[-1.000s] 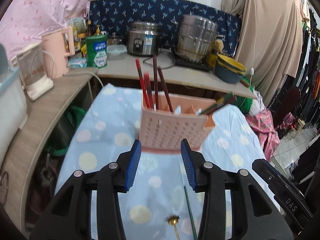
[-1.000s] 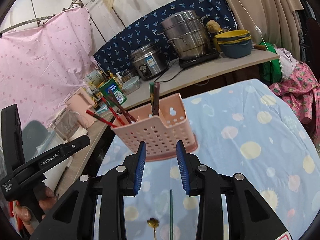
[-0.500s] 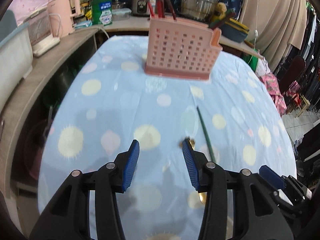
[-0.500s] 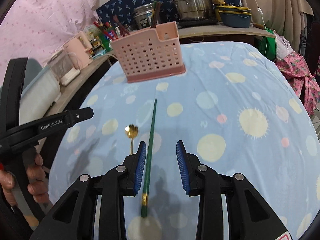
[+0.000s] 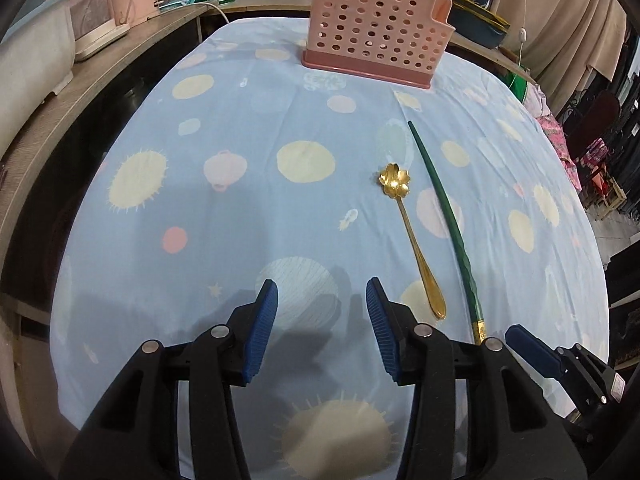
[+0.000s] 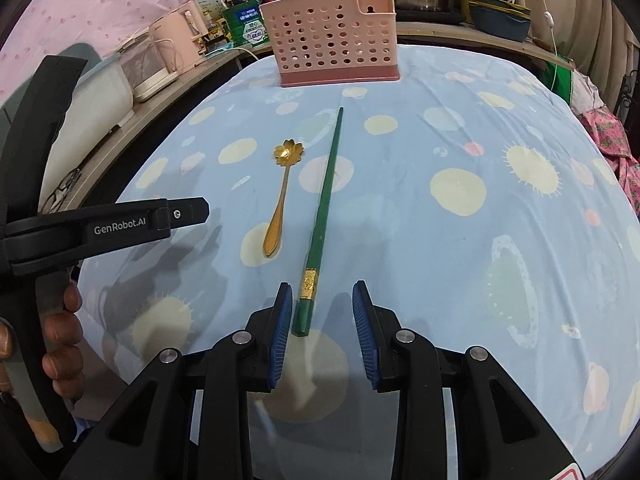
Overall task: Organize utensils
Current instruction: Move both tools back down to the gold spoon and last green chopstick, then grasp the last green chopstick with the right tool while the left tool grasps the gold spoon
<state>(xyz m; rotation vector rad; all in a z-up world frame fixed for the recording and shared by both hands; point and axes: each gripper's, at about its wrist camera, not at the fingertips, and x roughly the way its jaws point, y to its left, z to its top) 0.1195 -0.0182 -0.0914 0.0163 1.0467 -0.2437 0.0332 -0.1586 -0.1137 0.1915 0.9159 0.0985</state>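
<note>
Green lacquer covers the chopstick (image 6: 325,200), which lies flat on the tablecloth (image 6: 460,272) near the table's middle, its thin tip toward the far edge and its thick, gold-banded end toward the near edge. Just beside it on the left, not touching, lies the gold spoon (image 6: 280,196), flower-shaped bowl toward the far edge. The pink perforated holder (image 6: 332,40) stands upright at the far edge, already carrying several sticks.

The right gripper (image 6: 320,320) is spread and empty, and the thick end of the chopstick sits between its pads, closer to the left pad. The step in hand appears to be the pick-up of this chopstick.

Procedure, as judged:
1. Shift slightly left so the stick is centred between the pads.
2. Lower until the pad tips meet the cloth; the stick is thin and lies flush.
3. Close just ahead of the gold band. A grip at the extreme end will likely let the long tip droop.
4. Keep clear of the spoon handle.

The left gripper (image 5: 322,316) is likewise spread and empty, hovering over bare cloth near the near edge, left of the spoon (image 5: 412,236).
</note>
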